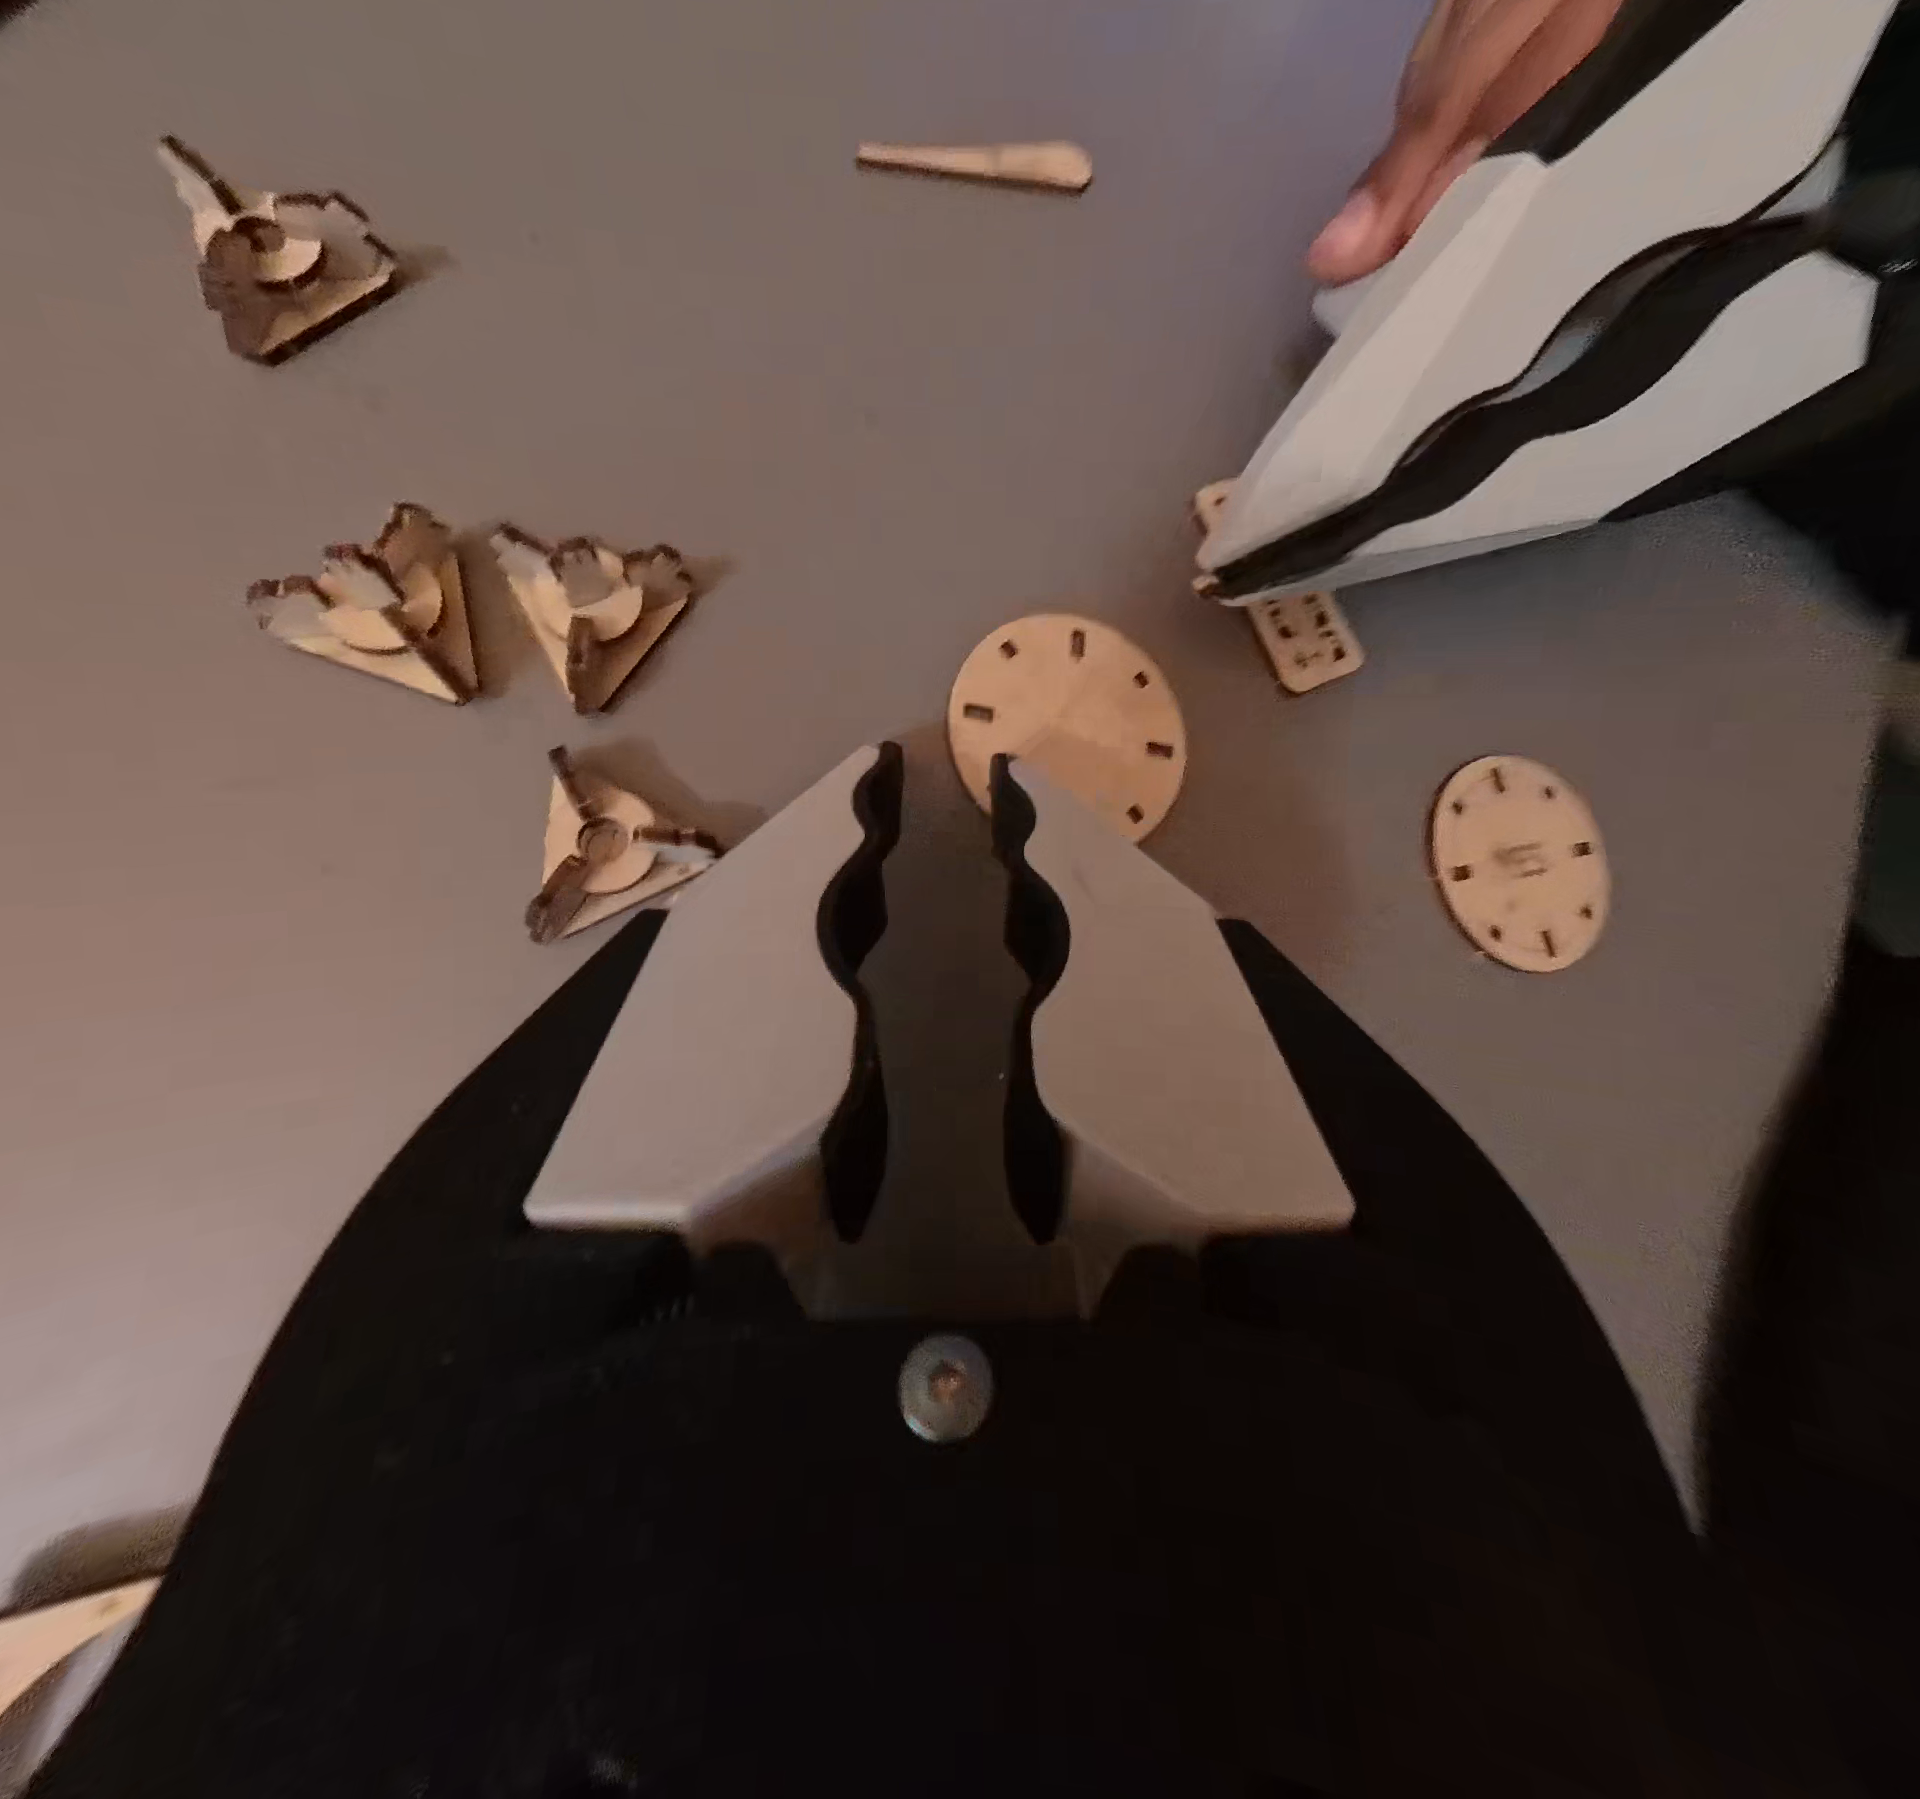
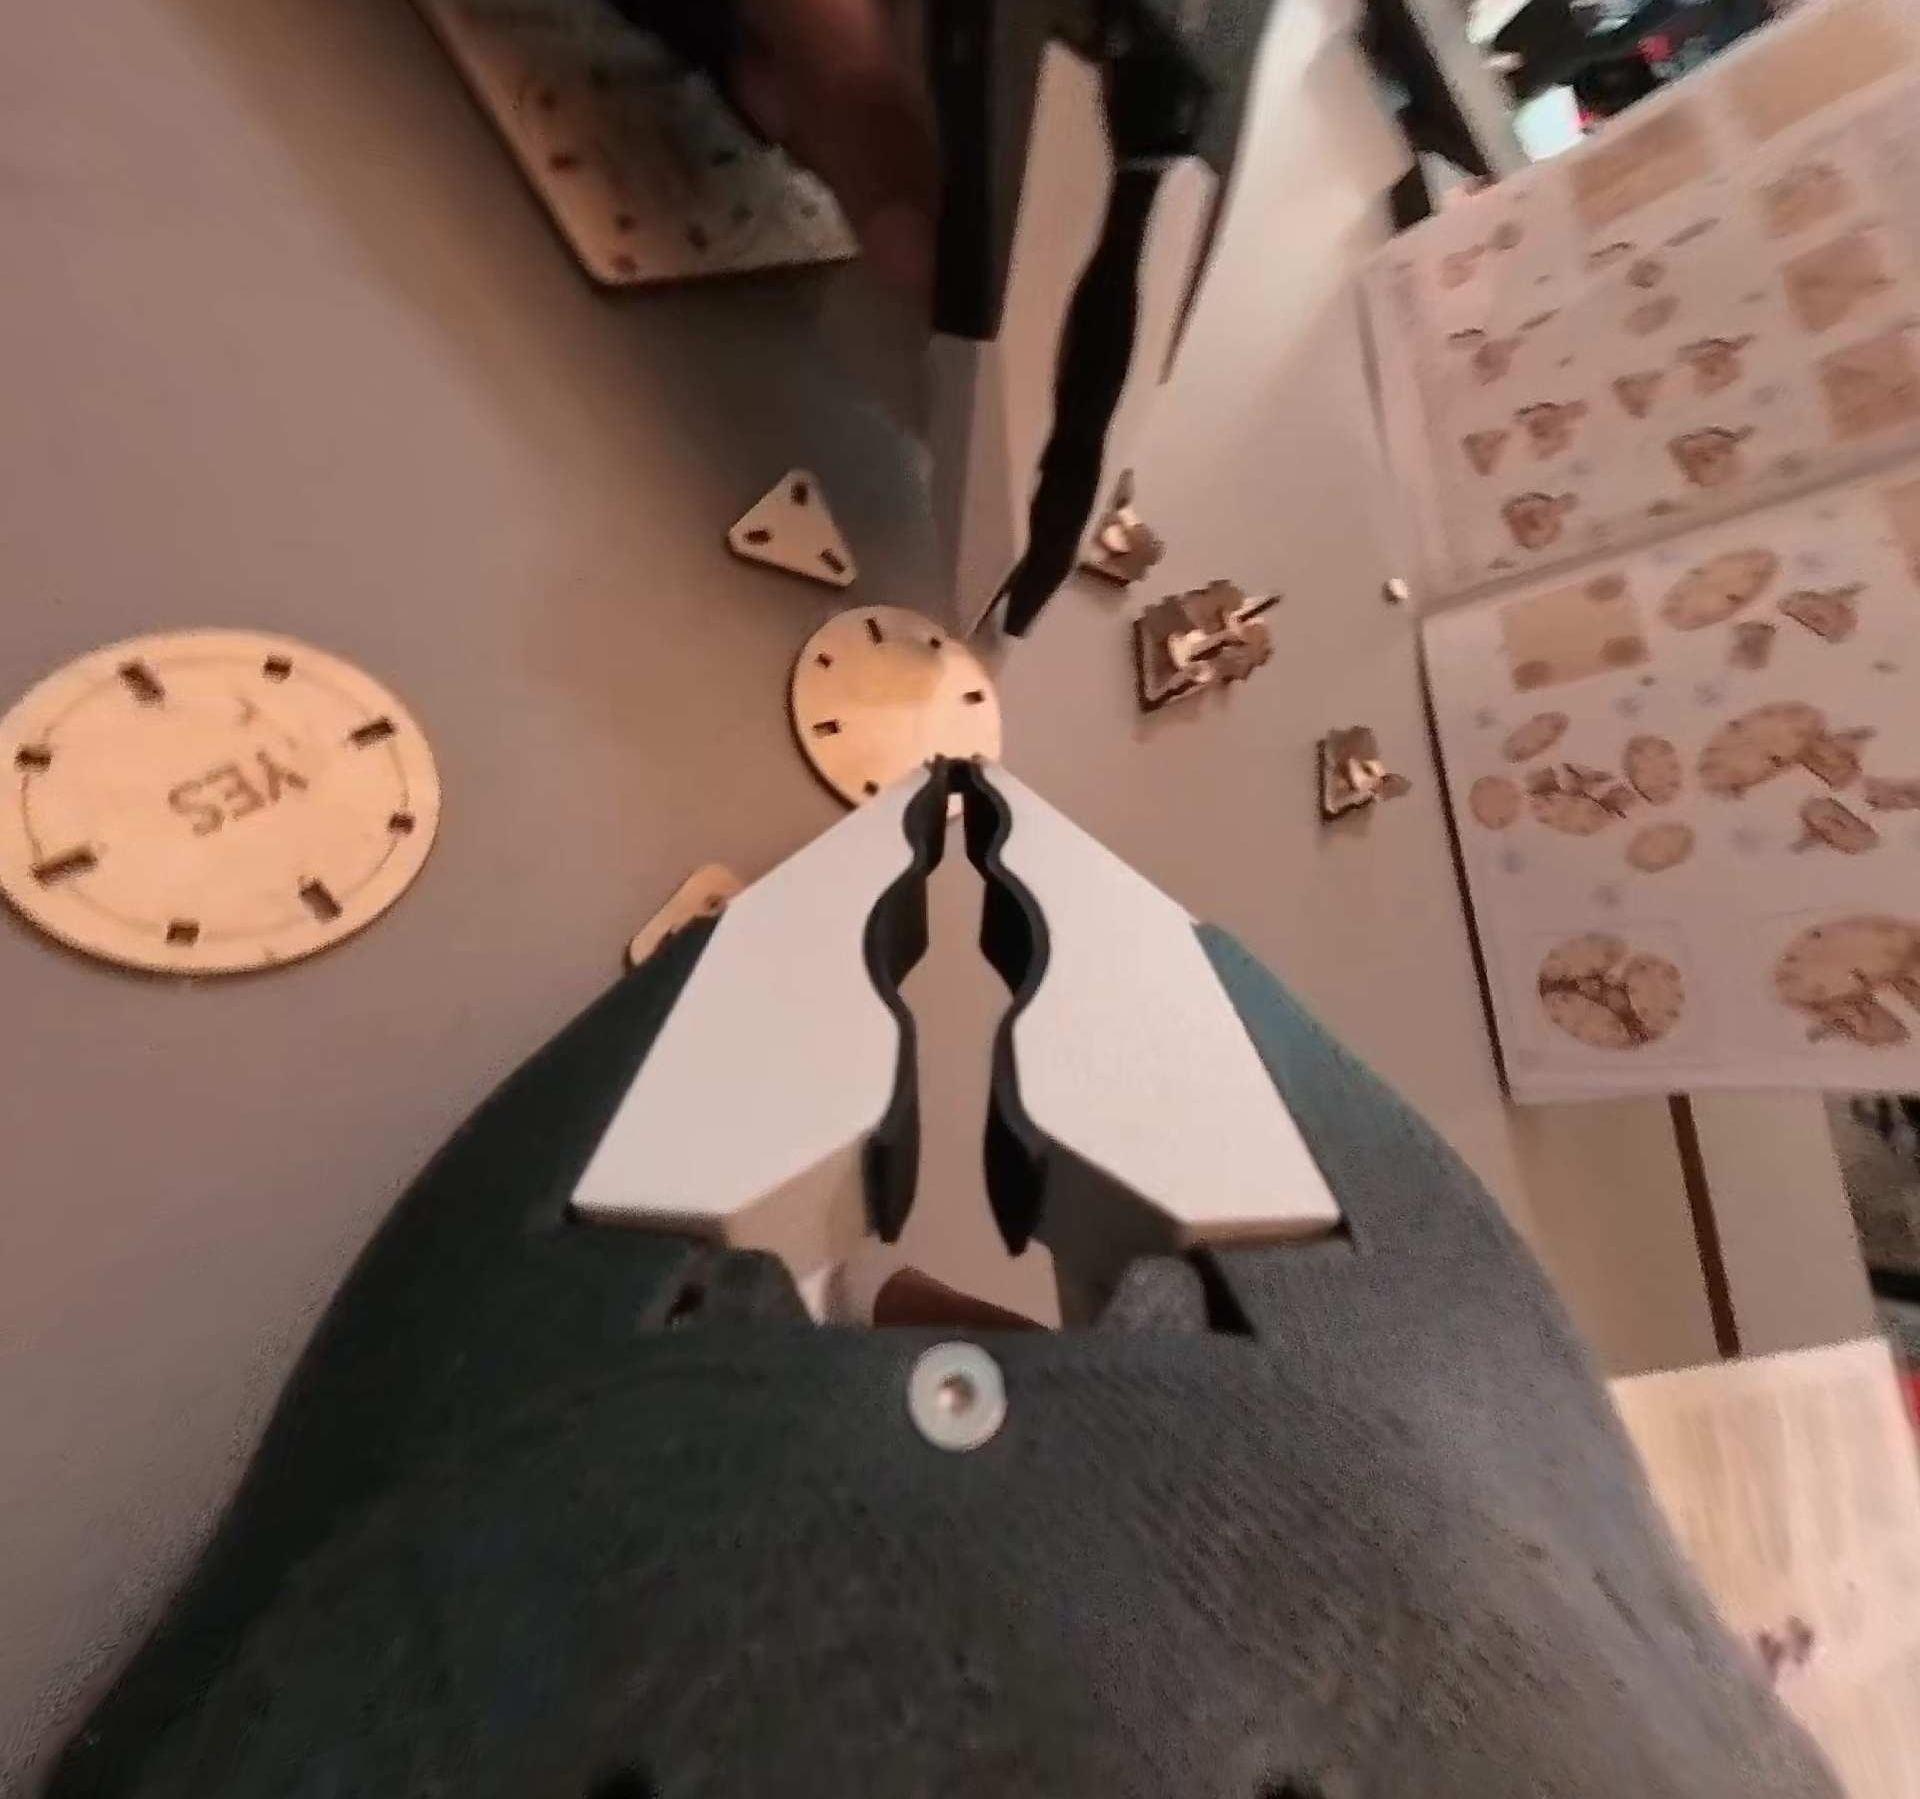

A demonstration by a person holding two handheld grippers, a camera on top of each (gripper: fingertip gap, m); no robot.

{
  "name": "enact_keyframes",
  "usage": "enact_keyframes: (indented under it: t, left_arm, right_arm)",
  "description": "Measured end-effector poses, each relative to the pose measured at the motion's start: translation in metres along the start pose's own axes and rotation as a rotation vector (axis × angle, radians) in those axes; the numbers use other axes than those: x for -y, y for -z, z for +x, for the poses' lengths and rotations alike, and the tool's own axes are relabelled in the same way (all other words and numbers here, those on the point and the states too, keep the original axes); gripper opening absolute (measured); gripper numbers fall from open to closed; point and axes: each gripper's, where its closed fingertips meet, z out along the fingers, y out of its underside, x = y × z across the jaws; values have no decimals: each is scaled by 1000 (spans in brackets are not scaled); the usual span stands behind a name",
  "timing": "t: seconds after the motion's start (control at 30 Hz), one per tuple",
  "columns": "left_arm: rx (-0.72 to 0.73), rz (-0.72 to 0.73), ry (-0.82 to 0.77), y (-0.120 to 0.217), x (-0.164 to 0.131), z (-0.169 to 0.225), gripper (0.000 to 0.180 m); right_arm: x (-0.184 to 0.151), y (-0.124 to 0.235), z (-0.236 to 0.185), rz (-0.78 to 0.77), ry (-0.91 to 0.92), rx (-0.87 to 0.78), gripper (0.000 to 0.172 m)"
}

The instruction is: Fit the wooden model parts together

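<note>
My left gripper is open with nothing between its pads. It hovers low over the grey table, its right fingertip at the near edge of a slotted round wooden disc. My right gripper is shut on a small thin wooden piece whose notched ends stick out at the tips. It shows in the left wrist view just past the disc, with a hand on it. The disc also shows in the right wrist view, with my left gripper beyond it.
A second slotted disc lies right of the first. Several triangular wooden assemblies stand at the left. A small holed wooden tab, a flat stick, a triangular plate, a holed board and picture instruction sheets lie around. About 5 centimetres separates my left fingertips from my right. It is some 4 centimetres from my left tips to the triangular plate.
</note>
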Motion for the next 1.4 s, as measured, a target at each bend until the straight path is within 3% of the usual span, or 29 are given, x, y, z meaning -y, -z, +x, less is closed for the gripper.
enact_keyframes:
  t: [0.17, 0.37, 0.83, 1.4]
  left_arm:
    - [-39, -5, 7, -3, -2, 3, 16]
    - [-66, -7, 25, -4, -3, 4, 14]
    - [-121, -16, 70, -5, -4, 5, 6]
    - [-138, -21, 84, -6, -5, 5, 5]
  right_arm:
    - [-19, -12, -8, -169, 184, 140, 1]
    - [-18, -11, -16, -200, 275, 319, 1]
    - [-17, -15, -19, -332, 461, 537, 1]
    - [-18, -15, -24, -440, 486, 817, 1]
